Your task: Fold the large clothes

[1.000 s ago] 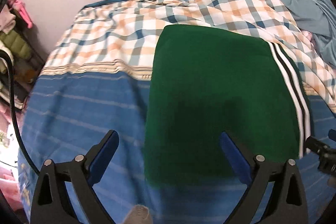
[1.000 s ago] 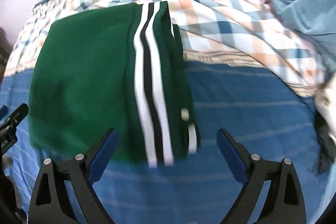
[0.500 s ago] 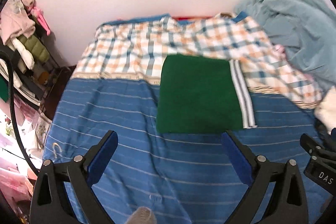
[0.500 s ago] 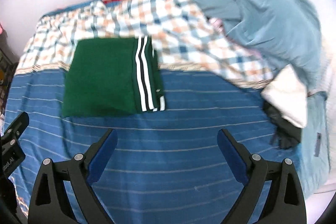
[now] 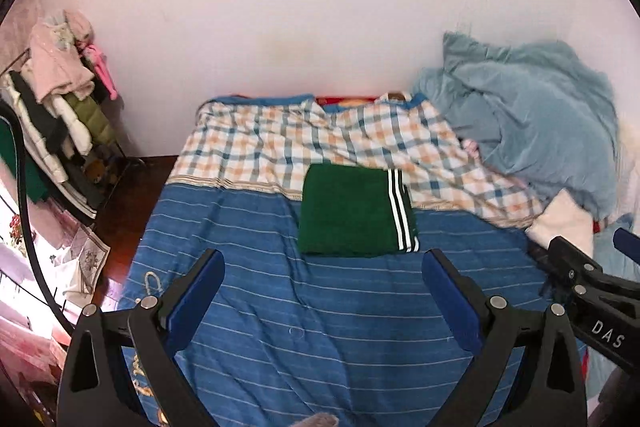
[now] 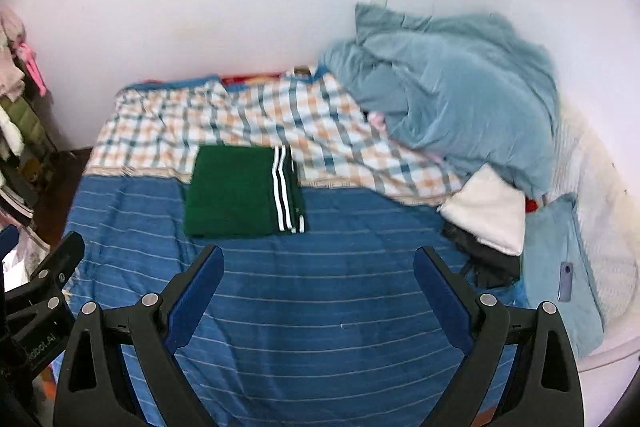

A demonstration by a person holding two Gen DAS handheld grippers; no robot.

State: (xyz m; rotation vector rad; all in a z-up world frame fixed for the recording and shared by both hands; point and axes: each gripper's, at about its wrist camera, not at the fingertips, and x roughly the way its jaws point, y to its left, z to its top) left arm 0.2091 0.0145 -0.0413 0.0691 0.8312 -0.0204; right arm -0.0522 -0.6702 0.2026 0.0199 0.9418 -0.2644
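Clothes rack at the far left holds heaped garments; next, the left gripper hovers with jaws apart and empty above the near edge of the bed. Folded green garment lies flat at mid-bed, straddling the edge of the checked sheet, ahead of both grippers and apart from them, striped edge rightward, seemingly nearer the left one. Right gripper, jaws likewise apart and empty, faces the blue duvet heaped at the bed's far right corner; no containers appear.
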